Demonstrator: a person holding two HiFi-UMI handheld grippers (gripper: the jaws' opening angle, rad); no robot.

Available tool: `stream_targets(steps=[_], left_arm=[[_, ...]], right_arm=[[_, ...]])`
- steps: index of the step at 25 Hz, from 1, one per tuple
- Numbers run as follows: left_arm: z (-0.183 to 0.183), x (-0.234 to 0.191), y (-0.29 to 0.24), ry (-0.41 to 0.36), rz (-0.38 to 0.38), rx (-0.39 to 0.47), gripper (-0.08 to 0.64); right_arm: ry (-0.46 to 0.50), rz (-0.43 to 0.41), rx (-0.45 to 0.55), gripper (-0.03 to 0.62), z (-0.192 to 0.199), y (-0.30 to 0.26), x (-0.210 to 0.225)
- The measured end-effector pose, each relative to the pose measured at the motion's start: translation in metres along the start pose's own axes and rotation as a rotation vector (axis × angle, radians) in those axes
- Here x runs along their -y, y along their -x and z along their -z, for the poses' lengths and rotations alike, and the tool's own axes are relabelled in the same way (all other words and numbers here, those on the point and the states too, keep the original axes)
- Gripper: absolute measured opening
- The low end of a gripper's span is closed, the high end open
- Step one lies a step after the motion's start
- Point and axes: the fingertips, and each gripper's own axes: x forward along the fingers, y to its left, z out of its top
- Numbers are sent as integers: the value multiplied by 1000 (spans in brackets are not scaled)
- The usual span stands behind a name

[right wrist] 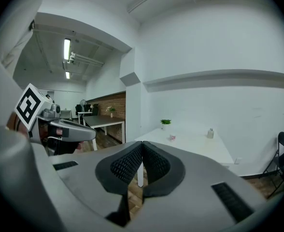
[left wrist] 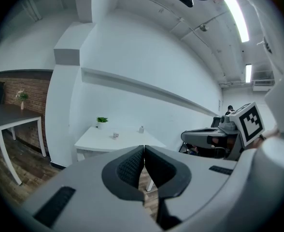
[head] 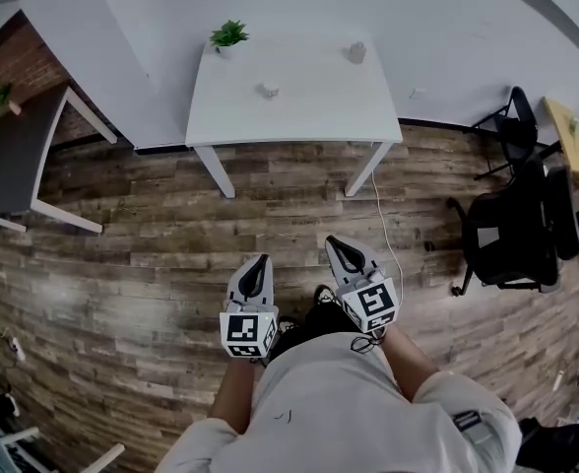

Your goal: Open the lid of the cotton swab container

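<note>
A white table [head: 299, 116] stands across the wooden floor, against the white wall. Two small objects rest on it: a small clear container [head: 268, 91] near its middle and a pale bottle-like object [head: 356, 52] at its back right; which is the cotton swab container I cannot tell. My left gripper [head: 262, 262] and right gripper [head: 335, 241] are held close to the body, well short of the table, both shut with nothing between the jaws. The same table [left wrist: 115, 140] shows far off in the left gripper view, and again, as the table [right wrist: 190, 141], in the right gripper view.
A small potted plant [head: 228, 35] sits at the table's back left corner. A dark table [head: 14, 156] stands at the left by a brick wall. Black chairs [head: 511, 230] stand at the right. A white cable [head: 386, 235] runs across the floor from the table.
</note>
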Motion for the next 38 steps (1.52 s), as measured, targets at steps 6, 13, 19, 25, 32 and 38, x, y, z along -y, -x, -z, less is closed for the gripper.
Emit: stream_targets(steps=[6, 13, 19, 25, 32, 38], left_arm=[[4, -17, -18, 6, 11, -26, 21], [-6, -36, -90, -5, 30, -70, 23], [-25, -55, -153, 12, 3, -124, 39], [-27, -63, -210, 40, -26, -184, 104], [-23, -56, -260, 36, 2, -231, 109], [-26, -80, -299, 42, 15, -242, 109]], right_arm=[[-24, 3, -14, -2, 3, -25, 9], [-34, -78, -16, 2, 1, -88, 47], [-40, -140, -24, 69, -19, -137, 98], [-76, -126, -24, 81, -17, -163, 156], [-116, -97, -61, 86, 3, -175, 199], [-101, -80, -94, 89, 3, -209, 222]])
